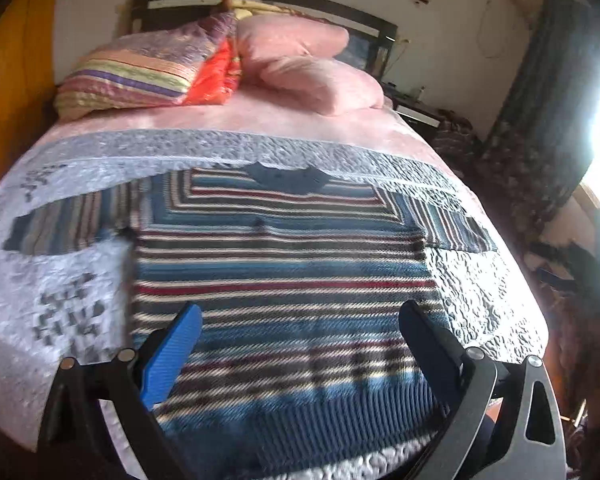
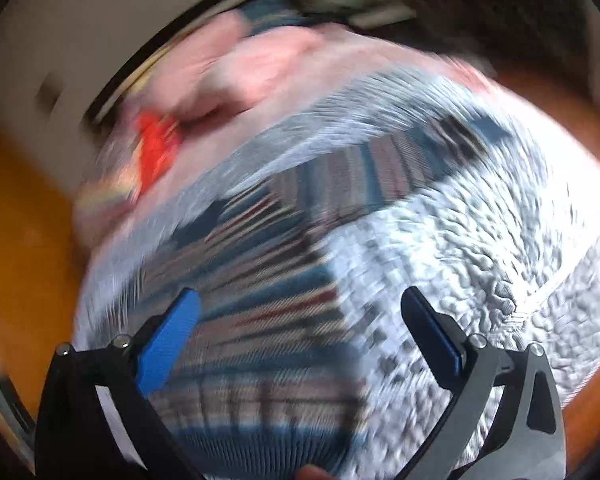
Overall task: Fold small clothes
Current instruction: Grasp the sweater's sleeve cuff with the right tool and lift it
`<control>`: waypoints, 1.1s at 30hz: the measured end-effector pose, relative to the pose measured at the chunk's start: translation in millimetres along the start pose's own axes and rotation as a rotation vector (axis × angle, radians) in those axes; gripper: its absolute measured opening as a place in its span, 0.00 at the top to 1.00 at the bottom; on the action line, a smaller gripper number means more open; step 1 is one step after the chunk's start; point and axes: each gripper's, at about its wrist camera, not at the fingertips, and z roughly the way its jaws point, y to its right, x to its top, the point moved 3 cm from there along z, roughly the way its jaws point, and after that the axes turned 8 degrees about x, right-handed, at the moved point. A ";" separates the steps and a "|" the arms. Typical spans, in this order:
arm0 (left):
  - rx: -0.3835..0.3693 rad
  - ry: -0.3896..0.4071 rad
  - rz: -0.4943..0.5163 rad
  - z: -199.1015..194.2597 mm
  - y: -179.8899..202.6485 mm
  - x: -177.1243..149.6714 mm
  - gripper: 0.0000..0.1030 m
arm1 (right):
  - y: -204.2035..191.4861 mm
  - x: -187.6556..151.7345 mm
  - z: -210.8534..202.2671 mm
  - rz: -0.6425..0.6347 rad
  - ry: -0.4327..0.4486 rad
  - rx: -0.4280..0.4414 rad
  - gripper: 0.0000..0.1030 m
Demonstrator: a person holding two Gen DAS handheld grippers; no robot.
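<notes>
Sweater point(image 1: 284, 264), one only, lies flat and face-up on the bed's pale quilt point(image 1: 60, 312), both sleeves spread sideways, dark collar toward the headboard. Knit bands of blue, red, white and dark grey; ribbed blue hem nearest the camera. Left wrist view is sharp and shows two pink pillows point(image 1: 300, 64), one striped pillow point(image 1: 136, 72) and a red cushion point(image 1: 216, 72) well beyond it. Right wrist view is heavily motion-blurred; only the sweater's right side and sleeve read there. Left gripper point(image 1: 300, 316) spread wide above the hem, grasping nothing. Right gripper point(image 2: 300, 304) likewise released, over the sweater's edge.
</notes>
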 end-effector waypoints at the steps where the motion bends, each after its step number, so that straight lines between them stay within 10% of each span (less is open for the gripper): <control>1: -0.017 -0.012 0.007 9.4 5.4 0.5 0.04 | 40.5 18.7 11.0 0.121 -0.003 0.024 0.23; 3: -0.030 -0.053 0.018 29.1 15.8 0.3 0.04 | 94.0 43.9 27.1 0.273 -0.004 0.067 0.50; 13: -0.062 -0.118 0.003 100.4 39.7 5.0 0.04 | 301.3 142.9 74.4 0.707 0.242 0.143 0.65; 28: -0.182 -0.175 -0.233 151.0 16.4 13.6 0.04 | 347.2 181.3 127.0 0.746 0.268 0.107 0.66; 33: -0.195 -0.177 -0.221 140.3 7.5 21.0 0.04 | 327.7 201.0 113.3 0.653 0.288 0.088 0.88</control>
